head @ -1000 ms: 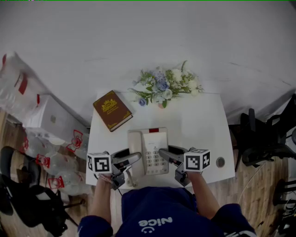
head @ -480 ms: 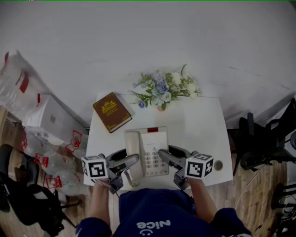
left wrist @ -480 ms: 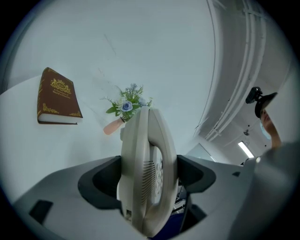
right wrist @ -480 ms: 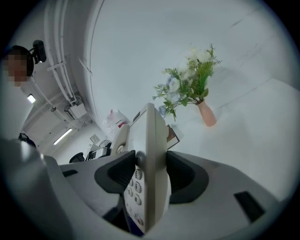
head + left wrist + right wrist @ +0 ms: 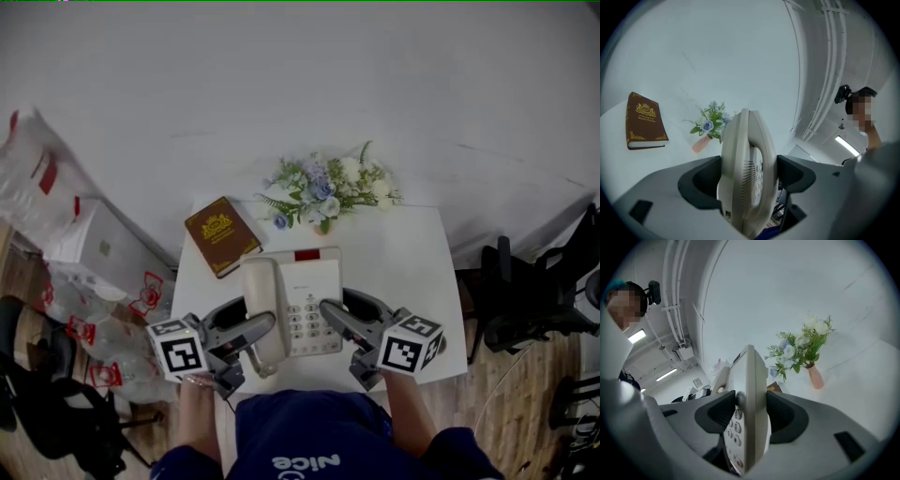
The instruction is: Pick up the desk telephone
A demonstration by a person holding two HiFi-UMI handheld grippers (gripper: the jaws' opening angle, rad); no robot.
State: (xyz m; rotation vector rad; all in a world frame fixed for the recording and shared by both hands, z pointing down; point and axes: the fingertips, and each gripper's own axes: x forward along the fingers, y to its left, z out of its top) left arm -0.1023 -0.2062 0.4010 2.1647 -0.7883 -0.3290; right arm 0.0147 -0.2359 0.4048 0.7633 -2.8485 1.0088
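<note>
A cream desk telephone (image 5: 289, 300), handset on its left side, hangs above the white table (image 5: 403, 253) between both grippers. My left gripper (image 5: 246, 325) is shut on the handset side; in the left gripper view the phone (image 5: 747, 164) stands edge-on, pinched by both jaws of that gripper (image 5: 749, 176). My right gripper (image 5: 339, 314) is shut on the keypad side. In the right gripper view the phone body (image 5: 749, 394) with its buttons fills the gap of that gripper (image 5: 751, 411).
A brown book (image 5: 221, 235) lies at the table's back left, and a small vase of flowers (image 5: 328, 192) stands at the back middle. Plastic bags (image 5: 56, 206) lie left of the table. Black chairs (image 5: 525, 291) stand to the right and lower left.
Both grippers have risen with the telephone held between them; it now appears larger and closer to the head camera, off the table.
</note>
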